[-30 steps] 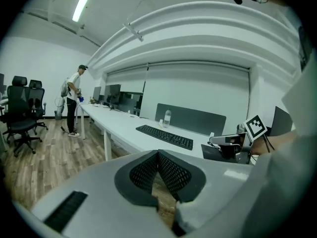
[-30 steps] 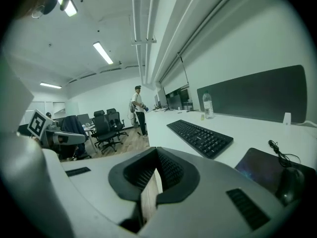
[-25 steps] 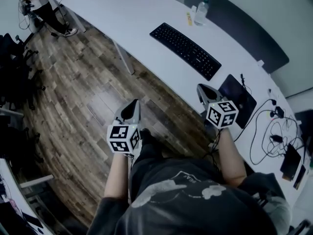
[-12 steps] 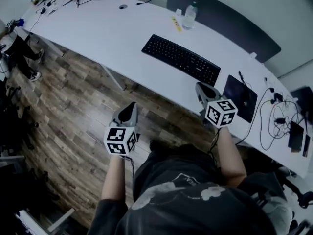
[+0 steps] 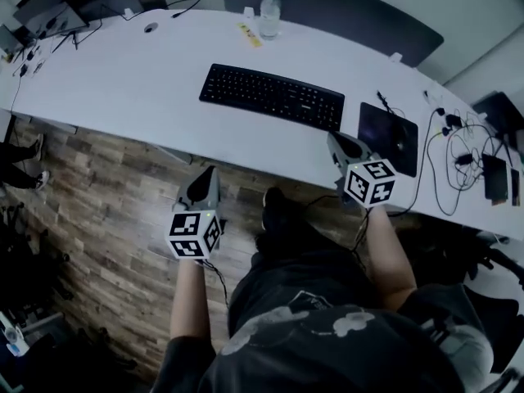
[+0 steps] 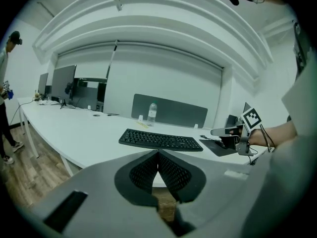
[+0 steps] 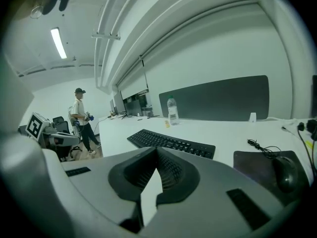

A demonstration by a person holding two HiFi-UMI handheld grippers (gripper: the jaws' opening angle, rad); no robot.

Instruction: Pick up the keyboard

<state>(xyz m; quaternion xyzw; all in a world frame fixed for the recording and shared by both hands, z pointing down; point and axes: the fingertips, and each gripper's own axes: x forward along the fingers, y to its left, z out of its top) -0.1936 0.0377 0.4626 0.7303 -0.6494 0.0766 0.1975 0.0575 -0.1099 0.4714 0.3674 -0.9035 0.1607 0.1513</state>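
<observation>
A black keyboard [image 5: 272, 96] lies flat on the long white desk [image 5: 123, 80], a little right of its middle. My left gripper [image 5: 206, 174] hangs over the wooden floor just short of the desk's near edge, shut and empty. Also shut and empty, my right gripper [image 5: 337, 140] is at the desk's near edge, below the keyboard's right end and beside the mouse pad. The left gripper view shows the keyboard [image 6: 161, 140] ahead past closed jaws [image 6: 158, 152]. From the right gripper [image 7: 156, 150] the keyboard [image 7: 171, 144] lies ahead and slightly left.
A water bottle [image 5: 268, 15] stands behind the keyboard by a dark partition [image 5: 327, 6]. A dark mouse pad [image 5: 388, 137] with a mouse lies to the right, then tangled cables [image 5: 458, 154]. Monitors [image 6: 62, 86] stand at the far left. A person [image 7: 80, 120] stands beyond the desk's left end.
The view has swung round, so the desk now runs straight across in front. Both grippers have come nearer the desk's edge and stay shut.
</observation>
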